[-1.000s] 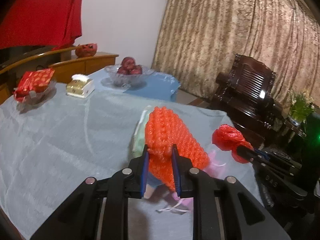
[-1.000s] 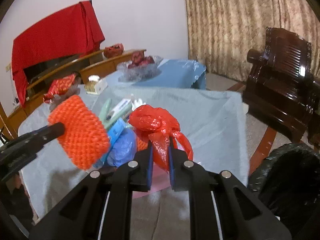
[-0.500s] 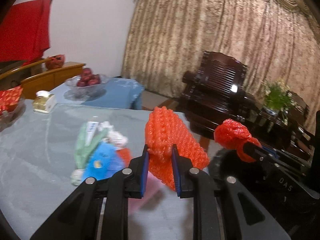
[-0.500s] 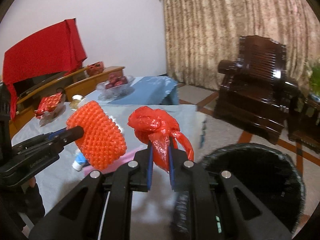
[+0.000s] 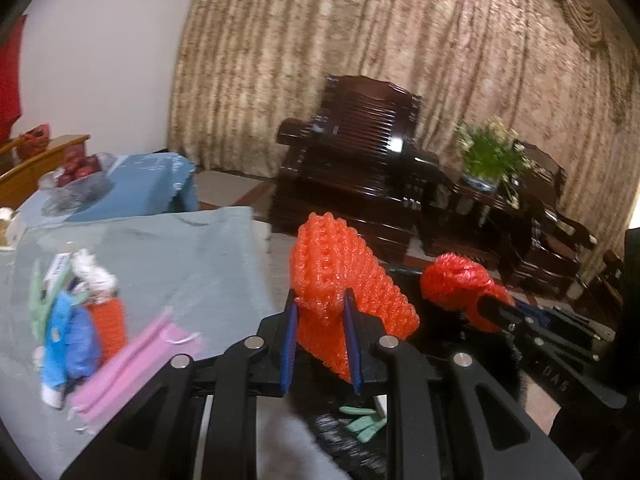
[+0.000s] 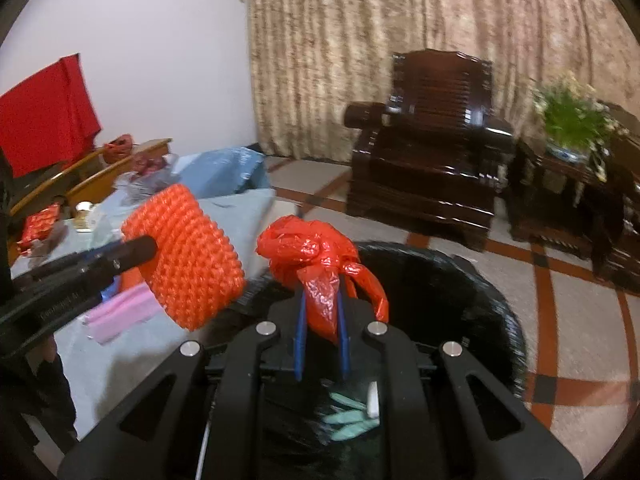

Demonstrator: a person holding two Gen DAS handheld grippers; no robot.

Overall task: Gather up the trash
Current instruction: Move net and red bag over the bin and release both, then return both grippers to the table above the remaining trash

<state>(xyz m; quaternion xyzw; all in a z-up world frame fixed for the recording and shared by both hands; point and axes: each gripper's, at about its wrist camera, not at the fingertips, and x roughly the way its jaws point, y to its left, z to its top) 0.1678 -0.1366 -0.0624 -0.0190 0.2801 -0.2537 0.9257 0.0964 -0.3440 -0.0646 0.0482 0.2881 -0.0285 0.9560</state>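
Both hands have swung away from the surface [image 5: 168, 256] toward the black-lined trash bin [image 6: 460, 280], which now sits right under the two tools. The left gripper [image 5: 320, 344] has its jaws closed tight on an orange foam fruit net [image 5: 340, 280], pinching its lower edge so the bulk stands up and leans toward two o'clock. The right gripper [image 6: 320, 340] has its jaws nearly together on the tail of a knotted red plastic bag [image 6: 312, 256], whose crumpled ball rides above the fingertips. From the right wrist view the net hangs at about nine o'clock of the bag, just over the near rim of the bin, and the bag is over the bin's mouth. A few pale green scraps [image 6: 352, 416] and something white already lie at the bottom of the bin, so some collecting looks done. Neither held piece has been let go yet; I'd judge the next thing is simply to open up and drop both. More is left after that: at about eight o'clock in the left wrist view a small heap of litter [image 5: 76, 320] remains on the surface, with blue and green wrappers, another orange net and a pink strip [image 5: 132, 364] beside it. I'd put the job at somewhere around the middle.
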